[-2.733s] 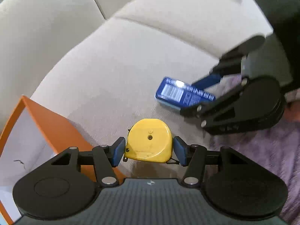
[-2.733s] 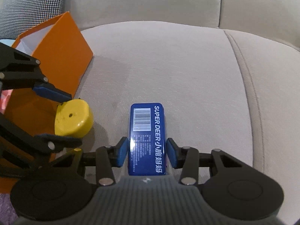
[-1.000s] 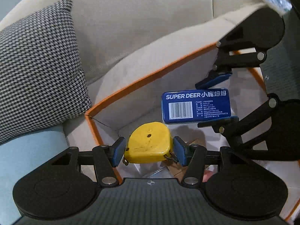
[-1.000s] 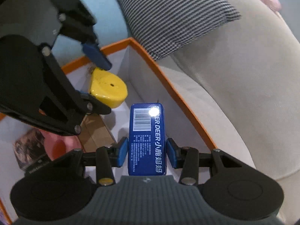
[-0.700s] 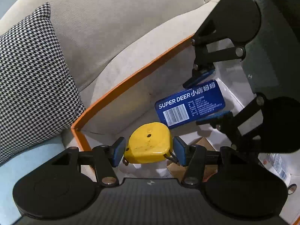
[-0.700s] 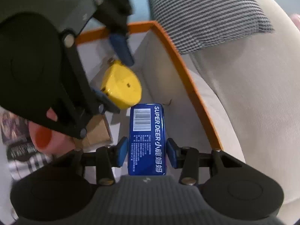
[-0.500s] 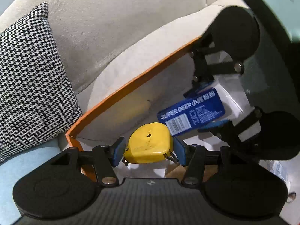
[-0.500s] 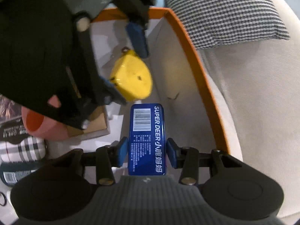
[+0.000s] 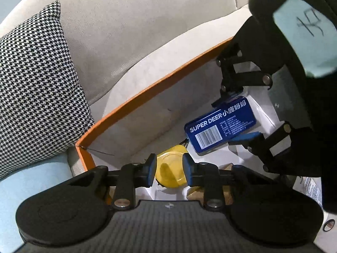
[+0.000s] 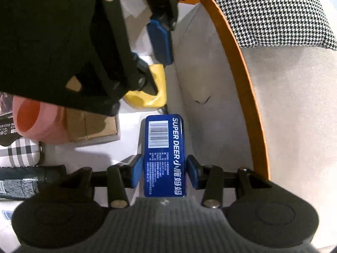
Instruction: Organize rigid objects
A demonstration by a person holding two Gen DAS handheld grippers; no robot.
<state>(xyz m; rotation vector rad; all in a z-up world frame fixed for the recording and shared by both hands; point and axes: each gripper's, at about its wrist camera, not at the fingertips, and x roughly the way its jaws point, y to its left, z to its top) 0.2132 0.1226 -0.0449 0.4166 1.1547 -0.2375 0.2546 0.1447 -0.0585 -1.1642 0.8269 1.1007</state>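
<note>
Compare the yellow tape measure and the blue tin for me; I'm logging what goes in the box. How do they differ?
The tape measure is yellow and rounded; the tin is blue, flat and rectangular with a barcode and "SUPER DEER" print. The tape measure sits deep in the box, between the closing left claw; the tin is clamped in the right claw. Both are over the box interior.

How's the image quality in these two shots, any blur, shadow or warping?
Left wrist view: fisheye bends the orange box rim; the yellow tape measure sits shadowed; blue tin text is sharp. Right wrist view: the left tongs loom dark and slightly blurred; the tin is crisp.
</note>
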